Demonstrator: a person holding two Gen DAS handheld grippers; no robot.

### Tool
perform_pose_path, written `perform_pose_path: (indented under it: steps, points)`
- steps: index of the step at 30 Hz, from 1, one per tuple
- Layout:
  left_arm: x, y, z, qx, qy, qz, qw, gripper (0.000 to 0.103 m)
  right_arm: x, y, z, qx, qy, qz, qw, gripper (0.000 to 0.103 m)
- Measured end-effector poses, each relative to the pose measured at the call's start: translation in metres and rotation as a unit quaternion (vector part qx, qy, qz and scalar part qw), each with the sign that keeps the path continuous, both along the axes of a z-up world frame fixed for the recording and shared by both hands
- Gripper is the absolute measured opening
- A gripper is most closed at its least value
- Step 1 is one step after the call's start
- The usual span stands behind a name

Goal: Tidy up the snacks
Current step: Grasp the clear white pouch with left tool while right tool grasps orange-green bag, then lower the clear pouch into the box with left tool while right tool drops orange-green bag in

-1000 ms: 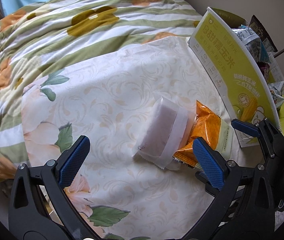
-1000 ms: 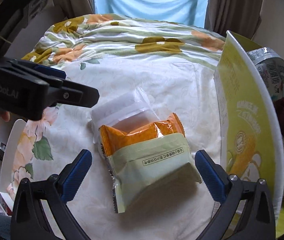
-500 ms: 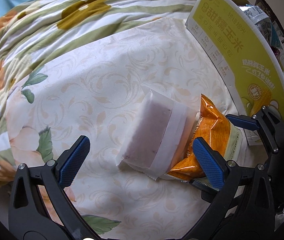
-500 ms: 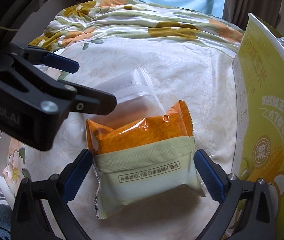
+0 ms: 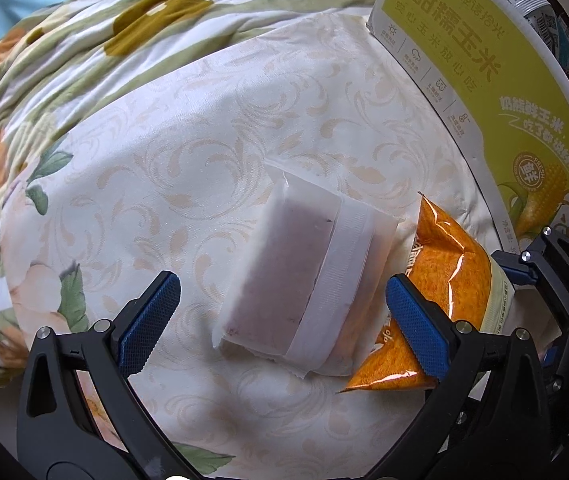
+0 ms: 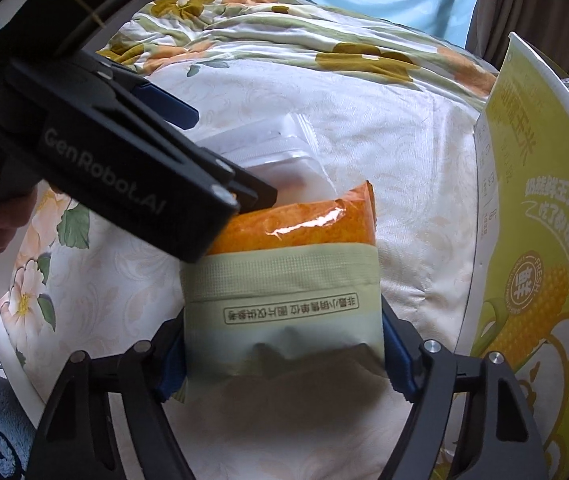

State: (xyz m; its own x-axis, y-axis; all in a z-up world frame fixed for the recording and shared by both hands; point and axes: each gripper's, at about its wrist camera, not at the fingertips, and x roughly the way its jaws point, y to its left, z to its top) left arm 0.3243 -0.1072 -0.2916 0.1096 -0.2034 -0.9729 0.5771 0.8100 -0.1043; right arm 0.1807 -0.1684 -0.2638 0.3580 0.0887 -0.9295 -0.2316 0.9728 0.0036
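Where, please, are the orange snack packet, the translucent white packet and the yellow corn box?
orange snack packet (image 6: 296,232), right wrist view, shiny orange upper part.
translucent white packet (image 5: 284,264), left wrist view, pinkish middle.
yellow corn box (image 5: 484,80), left wrist view, printed yellow side.

Between the fingers of the right hand-held gripper (image 6: 282,354) lies an orange and pale-green snack packet (image 6: 284,288) of glossy plastic film, its orange half throwing bright glints, its green half duller with a fine crimped seal. The jaws are closing on it; their pads are ribbed blue rubber on matt black plastic arms with small shiny metal screws. Ahead of the left hand-held gripper (image 5: 280,320) lies a frosted, translucent plastic packet (image 5: 300,272), smooth with a textured white band. Under both is the bed's (image 5: 204,140) matt woven cloth with a faint damask sheen. To the right stands a smooth printed cardboard box (image 5: 484,80).
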Motion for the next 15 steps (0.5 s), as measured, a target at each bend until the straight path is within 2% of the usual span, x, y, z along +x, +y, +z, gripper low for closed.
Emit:
perform_pose_path:
  steps: [2, 4, 6, 9, 15]
  points:
    - [-0.002, -0.004, -0.002, 0.005, -0.002, -0.011, 0.9999, 0.096, -0.003, 0.001, 0.001, 0.000, 0.002, 0.002, 1.000, 0.074]
    - [-0.005, -0.008, -0.006, 0.011, 0.000, -0.021, 0.9997, 0.083, -0.007, 0.001, 0.001, 0.001, 0.003, 0.003, 1.000, 0.074]
    - [-0.007, -0.010, -0.008, 0.004, 0.006, -0.025, 0.9997, 0.078, -0.009, 0.002, 0.001, 0.000, 0.005, 0.002, 1.000, 0.074]
    - [-0.010, -0.010, -0.007, 0.008, -0.009, -0.026, 0.9996, 0.068, -0.012, 0.002, 0.001, 0.000, 0.005, -0.001, 1.000, 0.074]
    - [-0.008, -0.004, -0.005, 0.001, -0.008, -0.027, 0.9996, 0.065, -0.012, -0.001, 0.001, 0.004, 0.004, -0.012, 1.000, 0.074]
